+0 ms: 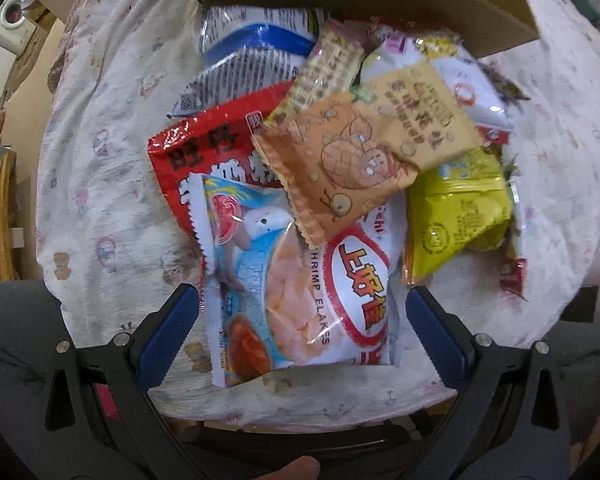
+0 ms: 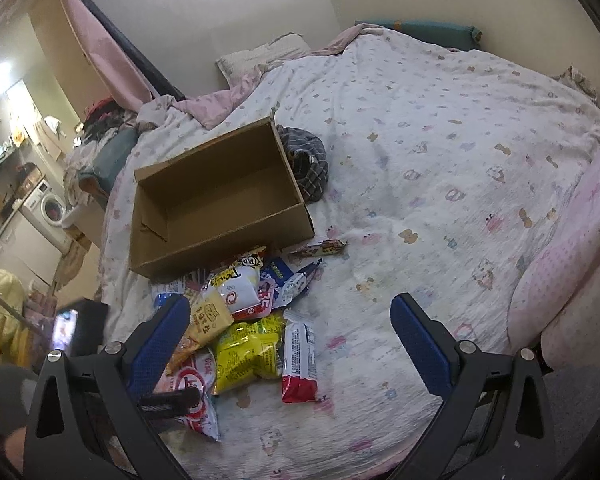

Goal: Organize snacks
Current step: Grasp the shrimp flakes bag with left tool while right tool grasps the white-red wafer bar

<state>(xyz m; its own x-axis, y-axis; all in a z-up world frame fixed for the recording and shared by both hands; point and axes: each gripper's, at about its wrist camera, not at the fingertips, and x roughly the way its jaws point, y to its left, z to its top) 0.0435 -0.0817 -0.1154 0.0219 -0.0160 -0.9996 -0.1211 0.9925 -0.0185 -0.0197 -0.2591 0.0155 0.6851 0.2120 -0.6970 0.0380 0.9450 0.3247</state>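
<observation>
**Ana:** Bedroom setting today, a patterned bedsheet spread wide, and right in the middle of it sits an open cardboard box. What's inside?

**Ben:** Nothing that I can see, Ana. Bare brown floor in there. All the snacks sit in a heap on the sheet, just in front of the box's near wall.

**Ana:** So the sorting looks barely begun.

**Ben:** That's my read. Look at the left gripper: jaws spread wide, holding nothing, poised either side of the shrimp flakes bag at the near edge of the heap. Whether the pads touch the wrapper, I can't say.

**Ana:** And that bag has company on top.

**Ben:** Yes, an orange packet overlaps its upper end, with a red bag underneath and a yellow-green bag off to the side.

**Ana:** Right hand?

**Ben:** The right gripper hangs above the sheet, fully open, empty too. Below it, a red-and-white bar lies beside the pile, and one small wrapper has strayed near the box corner.

**Ana:** Everything left to do, then.

**Ben:** Every packet, as far as these views show.
</observation>
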